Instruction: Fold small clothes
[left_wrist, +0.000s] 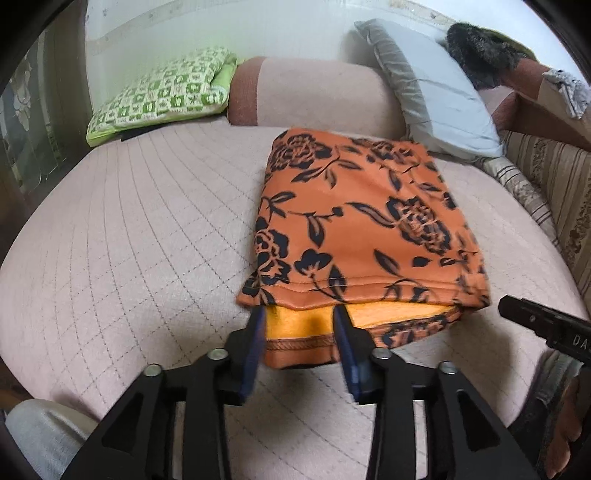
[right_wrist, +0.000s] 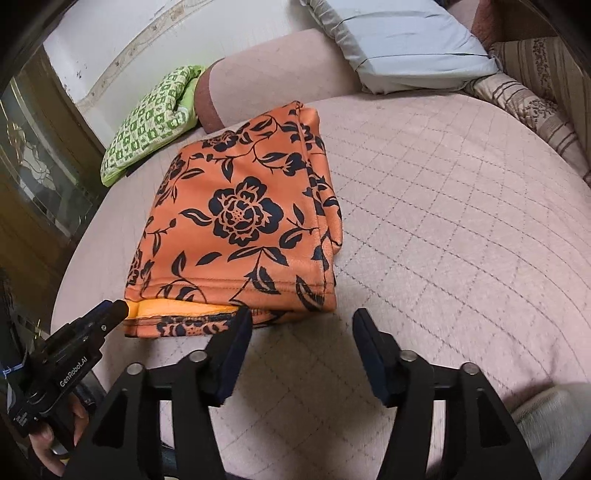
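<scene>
One bed (left_wrist: 129, 229), pink quilted cover. On it, one folded orange garment (left_wrist: 362, 221) with black flowers, lying flat mid-mattress. Three pillows at the head: one green checked (left_wrist: 162, 92), one pink bolster (left_wrist: 314, 92), one pale grey (left_wrist: 436, 92). Two tongs. Left tongs (left_wrist: 299, 325): jaws apart, straddling the garment's near hem, yellow lining between them, pads not pressing. Right tongs (right_wrist: 301, 328): jaws apart over bare quilt, just beside the garment's near right corner.

"GenRobot.AI" on left tongs (right_wrist: 110, 314)
</scene>
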